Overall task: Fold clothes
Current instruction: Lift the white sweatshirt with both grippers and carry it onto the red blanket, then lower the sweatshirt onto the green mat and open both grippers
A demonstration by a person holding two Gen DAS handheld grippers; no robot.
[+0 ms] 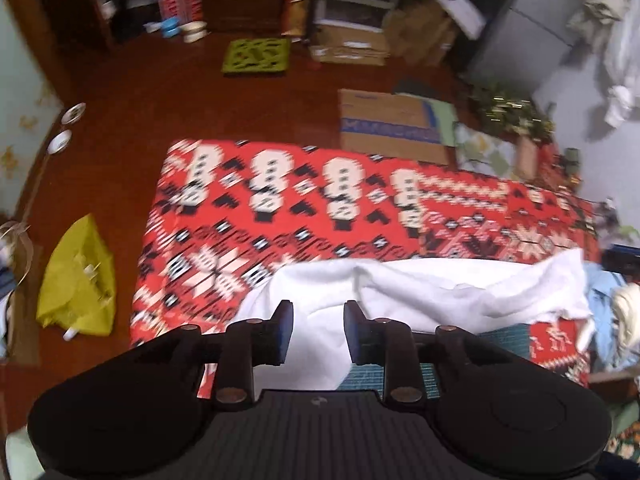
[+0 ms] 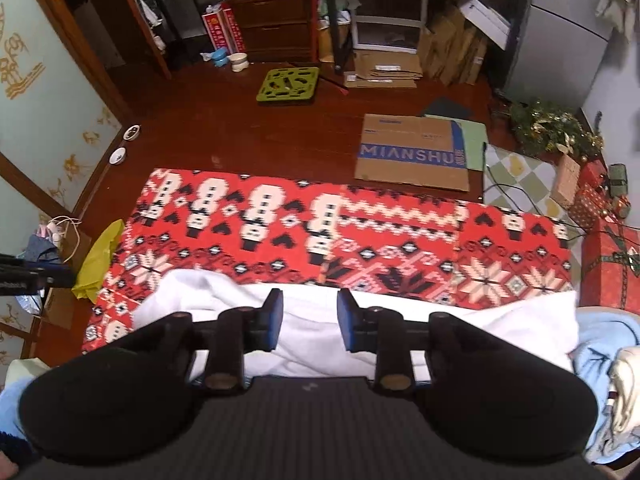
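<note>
Far half of surface (image 2: 360,232): bare red patterned cloth, open to pass.
Near edge: rumpled white garment (image 2: 312,320) across it.
Right end: heap of pale blue clothes (image 2: 596,356) at the garment's edge.
Left, off surface: yellow bag (image 1: 76,280) on the floor.
Beyond far edge: flat cardboard box (image 2: 412,152).

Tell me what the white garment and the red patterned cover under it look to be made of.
White garment: soft, thick fabric, perhaps fleece or cotton knit; matte, with rounded, rumpled folds.
Red patterned cover: seemingly a printed woven cloth; it lies flat and matte, its snowflake pattern only imitating knitting. The exact fibre cannot be told.
</note>
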